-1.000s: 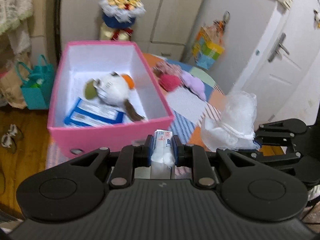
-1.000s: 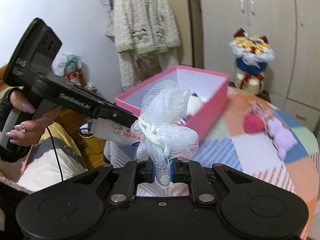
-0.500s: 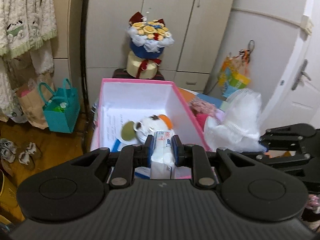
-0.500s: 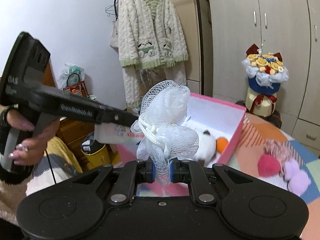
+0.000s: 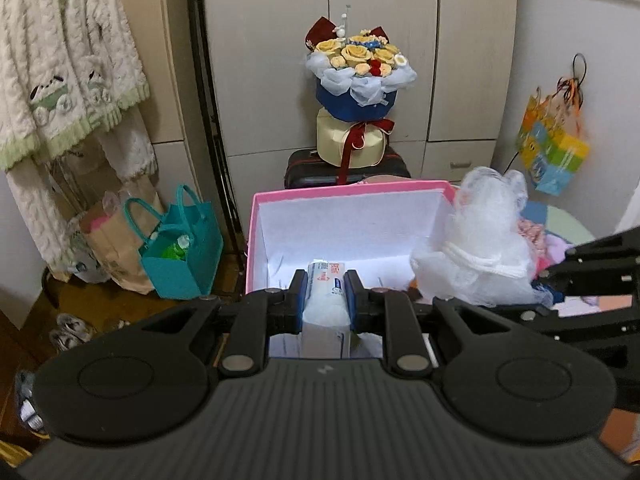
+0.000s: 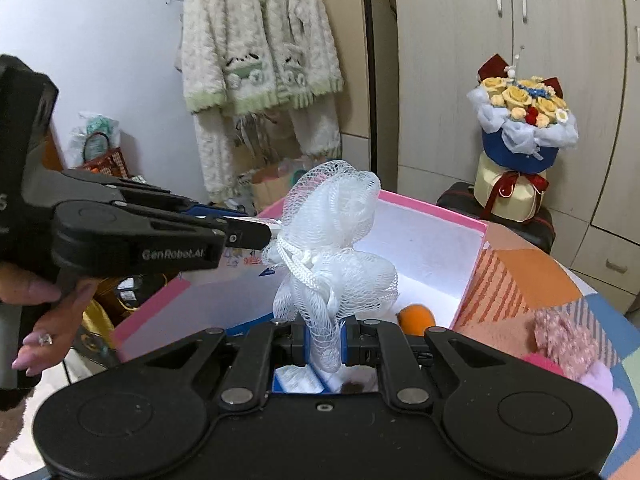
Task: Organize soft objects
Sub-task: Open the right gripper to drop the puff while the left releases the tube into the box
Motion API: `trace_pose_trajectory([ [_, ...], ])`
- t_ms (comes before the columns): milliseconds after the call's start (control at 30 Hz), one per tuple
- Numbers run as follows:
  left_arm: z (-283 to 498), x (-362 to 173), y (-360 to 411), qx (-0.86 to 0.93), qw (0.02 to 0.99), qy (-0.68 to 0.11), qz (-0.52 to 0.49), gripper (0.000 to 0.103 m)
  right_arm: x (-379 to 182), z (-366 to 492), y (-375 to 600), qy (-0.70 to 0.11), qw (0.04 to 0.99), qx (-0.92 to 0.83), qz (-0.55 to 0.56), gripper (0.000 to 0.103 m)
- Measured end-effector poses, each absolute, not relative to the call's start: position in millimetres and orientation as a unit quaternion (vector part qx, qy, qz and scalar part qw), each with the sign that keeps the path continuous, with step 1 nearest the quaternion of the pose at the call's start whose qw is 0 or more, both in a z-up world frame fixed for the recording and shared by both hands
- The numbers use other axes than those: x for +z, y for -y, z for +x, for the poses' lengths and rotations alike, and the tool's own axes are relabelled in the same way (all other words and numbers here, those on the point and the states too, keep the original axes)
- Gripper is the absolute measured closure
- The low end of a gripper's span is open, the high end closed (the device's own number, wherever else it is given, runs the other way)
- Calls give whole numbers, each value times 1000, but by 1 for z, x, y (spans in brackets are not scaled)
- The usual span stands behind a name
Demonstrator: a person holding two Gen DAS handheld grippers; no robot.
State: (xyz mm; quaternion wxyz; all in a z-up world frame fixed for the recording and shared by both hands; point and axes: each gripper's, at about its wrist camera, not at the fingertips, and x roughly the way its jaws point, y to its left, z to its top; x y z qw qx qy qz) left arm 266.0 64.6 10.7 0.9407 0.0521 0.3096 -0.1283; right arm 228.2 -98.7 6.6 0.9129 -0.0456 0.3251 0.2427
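- Over the open pink box, both grippers hang with their loads, so two items look close to being put away but neither is released yet.
- Inside the box, an orange-and-white plush toy and some flat blue-and-white packets already lie on the white floor; that part of the sorting looks done.
- Beside the box, on the patchwork table cover, a pink knitted piece, a red fluffy item and a lilac plush are left to collect.
- Left gripper: jaws narrow, clamped on a small tissue pack, pointing down into the near end of the box; in the right wrist view a hand grips its handle at the left edge.
- Right gripper: jaws narrow, pinching the lower strands of a white mesh bath pouf, which stands up above the fingers over the box interior, just beside the left gripper's tip.
- Judged next: both need only lower and let go.
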Motion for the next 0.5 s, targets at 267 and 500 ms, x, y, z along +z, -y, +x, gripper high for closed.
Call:
trace_pose_trajectory([
  [267,288,1,-57,-137,930,-336,67,85,-10,273,96,-365,889,275,-6,87],
  [500,309,-10,-59,-118,928,-347,71,82,-24,292,83,-377,885,273,-15,80],
])
